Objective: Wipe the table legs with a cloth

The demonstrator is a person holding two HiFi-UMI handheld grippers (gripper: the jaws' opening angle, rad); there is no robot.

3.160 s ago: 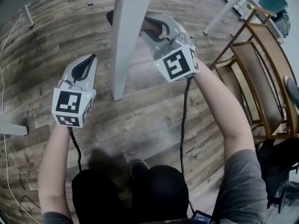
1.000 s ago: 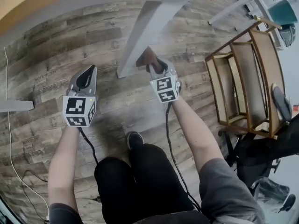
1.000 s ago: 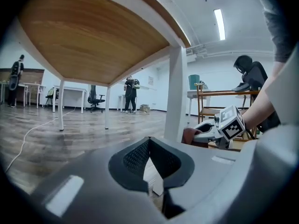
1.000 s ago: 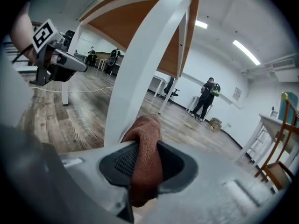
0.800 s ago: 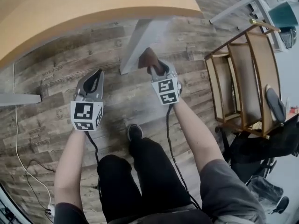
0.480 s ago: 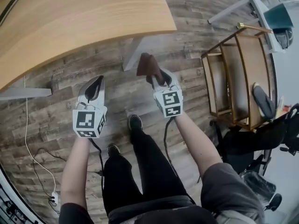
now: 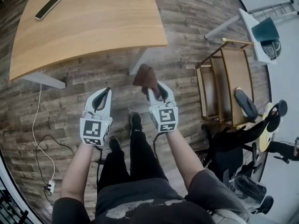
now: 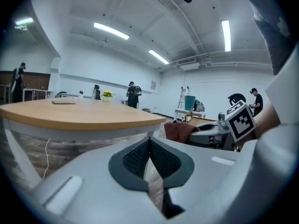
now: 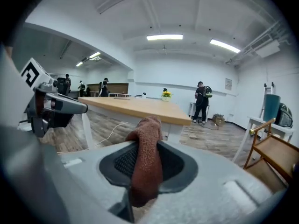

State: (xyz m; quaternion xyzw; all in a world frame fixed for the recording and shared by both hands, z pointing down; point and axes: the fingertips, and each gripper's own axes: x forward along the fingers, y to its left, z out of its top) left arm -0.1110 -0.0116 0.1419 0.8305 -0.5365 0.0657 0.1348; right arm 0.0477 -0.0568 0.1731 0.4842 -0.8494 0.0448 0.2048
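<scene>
The brown cloth [image 7: 145,77] is pinched in my right gripper [image 7: 152,90], which is shut on it and held a short way in front of the white table leg [image 7: 138,62], not touching it. In the right gripper view the cloth [image 9: 146,158] hangs over the jaws, with the wooden table top [image 9: 135,107] beyond. My left gripper [image 7: 103,93] hovers beside it to the left, shut with nothing in it [image 8: 150,142]. A second white leg [image 7: 44,80] stands under the table's left end.
A dark phone [image 7: 48,7] lies on the table top [image 7: 93,27]. A wooden chair [image 7: 224,85] stands to the right, a white stand with a teal bin [image 7: 261,31] behind it. A white cable [image 7: 37,139] trails on the plank floor. People stand far back [image 9: 202,101].
The view has risen from under the table to above it. Both grippers have drawn back from the leg toward the person; the right one still holds the cloth.
</scene>
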